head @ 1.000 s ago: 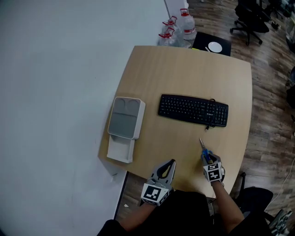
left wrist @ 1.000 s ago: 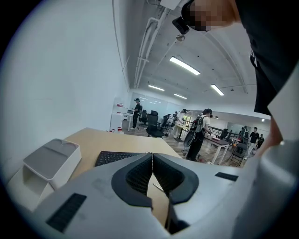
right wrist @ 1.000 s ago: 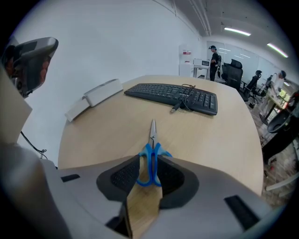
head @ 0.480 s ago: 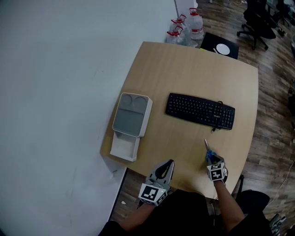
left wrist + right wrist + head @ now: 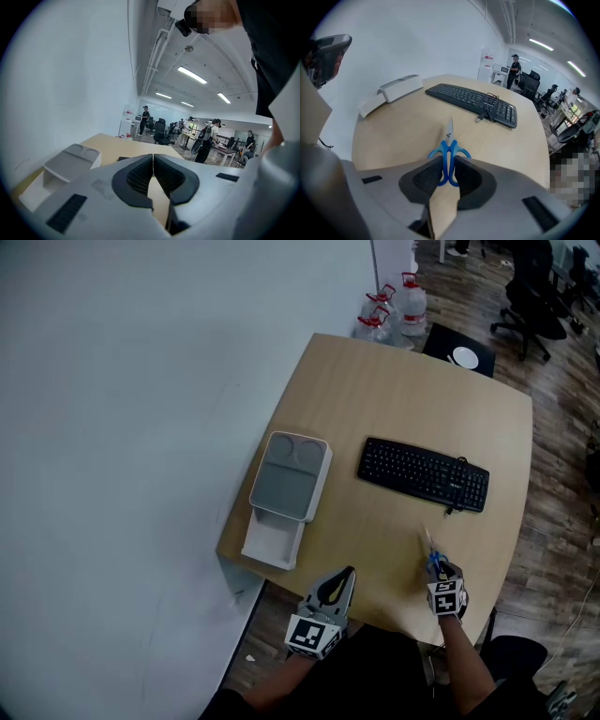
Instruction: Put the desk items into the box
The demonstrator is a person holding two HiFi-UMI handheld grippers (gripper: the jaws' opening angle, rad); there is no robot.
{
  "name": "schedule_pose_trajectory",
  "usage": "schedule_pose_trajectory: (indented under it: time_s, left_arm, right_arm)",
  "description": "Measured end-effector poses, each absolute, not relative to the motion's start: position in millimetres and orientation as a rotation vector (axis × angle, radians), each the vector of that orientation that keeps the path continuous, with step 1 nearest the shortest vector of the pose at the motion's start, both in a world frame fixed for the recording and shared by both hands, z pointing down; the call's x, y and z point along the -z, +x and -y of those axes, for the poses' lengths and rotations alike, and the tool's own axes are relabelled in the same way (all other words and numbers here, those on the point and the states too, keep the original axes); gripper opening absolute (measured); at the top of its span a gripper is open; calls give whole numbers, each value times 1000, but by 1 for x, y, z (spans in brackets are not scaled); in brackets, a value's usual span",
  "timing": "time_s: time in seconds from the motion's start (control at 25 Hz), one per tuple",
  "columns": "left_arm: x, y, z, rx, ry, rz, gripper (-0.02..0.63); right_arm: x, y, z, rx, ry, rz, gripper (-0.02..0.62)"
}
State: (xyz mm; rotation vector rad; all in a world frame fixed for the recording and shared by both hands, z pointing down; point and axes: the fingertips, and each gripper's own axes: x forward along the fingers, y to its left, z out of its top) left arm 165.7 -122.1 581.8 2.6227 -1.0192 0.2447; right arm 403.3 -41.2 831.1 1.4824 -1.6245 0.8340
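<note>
Blue-handled scissors [image 5: 430,553] [image 5: 449,151] lie near the desk's front right edge, blades pointing toward the black keyboard [image 5: 424,474] [image 5: 471,99]. My right gripper [image 5: 437,569] [image 5: 449,163] has its jaws closing round the scissors' handle loops, and both pads touch the handles. The grey-lidded white box [image 5: 289,480] [image 5: 400,87] [image 5: 70,161] sits at the desk's left edge with its drawer pulled out toward me. My left gripper [image 5: 339,583] [image 5: 153,160] hovers at the front edge, shut, with nothing between its fingers.
The wooden desk [image 5: 394,399] stands against a white wall on the left. Water bottles [image 5: 392,306] stand on the floor beyond its far corner, beside a black stand with a white disc [image 5: 462,356]. Office chairs [image 5: 530,292] and people are farther back.
The right jaws have narrowed onto the scissors' handles. The head view has shifted, so the desk sits further right and lower in it. The left gripper has stayed in place.
</note>
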Motion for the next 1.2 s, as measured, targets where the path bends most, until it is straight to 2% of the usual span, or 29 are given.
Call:
schedule_pose_trajectory:
  time_s: [0.36,1.2]
  left_arm:
    - [-567,115,135,-147,2611,1062,18]
    - [-565,-67,139,-89,2436,1439,18]
  right_arm:
    - [-792,344,69,-780,1473,1705,137]
    - [-748,159,146,-575,1231,1925,138]
